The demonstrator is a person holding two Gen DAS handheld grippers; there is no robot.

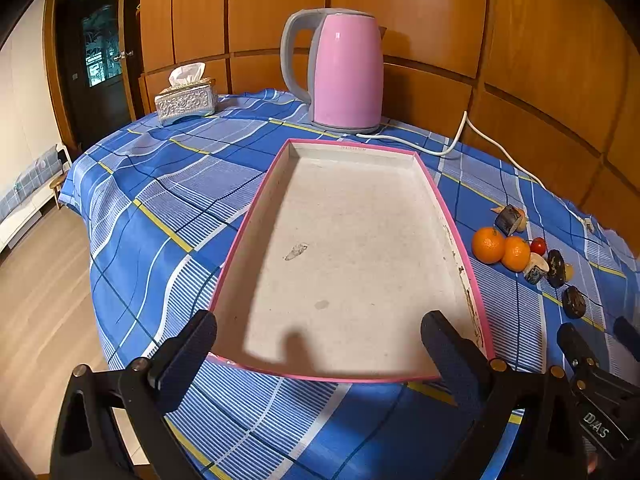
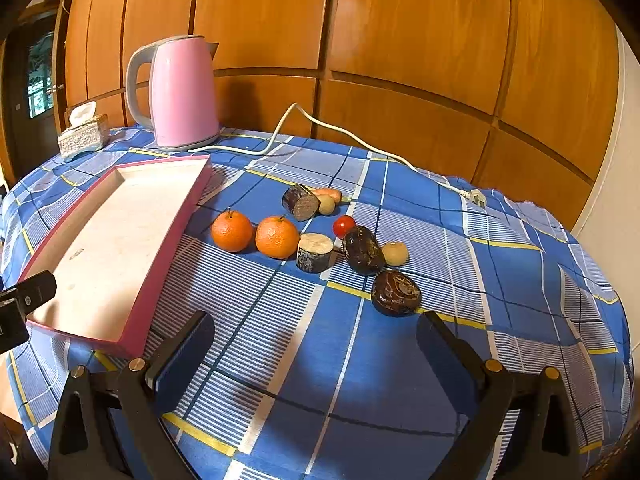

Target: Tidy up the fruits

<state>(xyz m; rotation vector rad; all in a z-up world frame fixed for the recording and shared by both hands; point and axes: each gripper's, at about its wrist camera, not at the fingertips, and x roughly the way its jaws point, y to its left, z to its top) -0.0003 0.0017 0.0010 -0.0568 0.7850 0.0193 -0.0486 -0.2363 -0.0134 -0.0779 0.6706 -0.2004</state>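
A shallow pink-rimmed tray (image 1: 256,208) (image 2: 176,232) lies on the blue checked tablecloth with nothing in it. Right of it sit two oranges (image 2: 232,231) (image 2: 277,237) (image 1: 488,245), a small red tomato (image 2: 344,226) (image 1: 538,245), dark cut chunks (image 2: 301,202) (image 2: 315,258), two dark brown lumps (image 2: 363,250) (image 2: 396,293) and pale small pieces (image 2: 395,253). My left gripper (image 1: 320,344) hovers open over the tray's near edge. My right gripper (image 2: 314,352) is open above bare cloth, short of the fruit. Its tip (image 1: 576,344) shows at the right of the left wrist view.
A pink kettle (image 1: 344,72) (image 2: 184,94) stands behind the tray, its white cord (image 2: 360,140) trailing right to a loose plug (image 2: 476,198). A silver tissue box (image 1: 186,100) sits at the back left. The table edge drops to wooden floor (image 1: 40,280) on the left.
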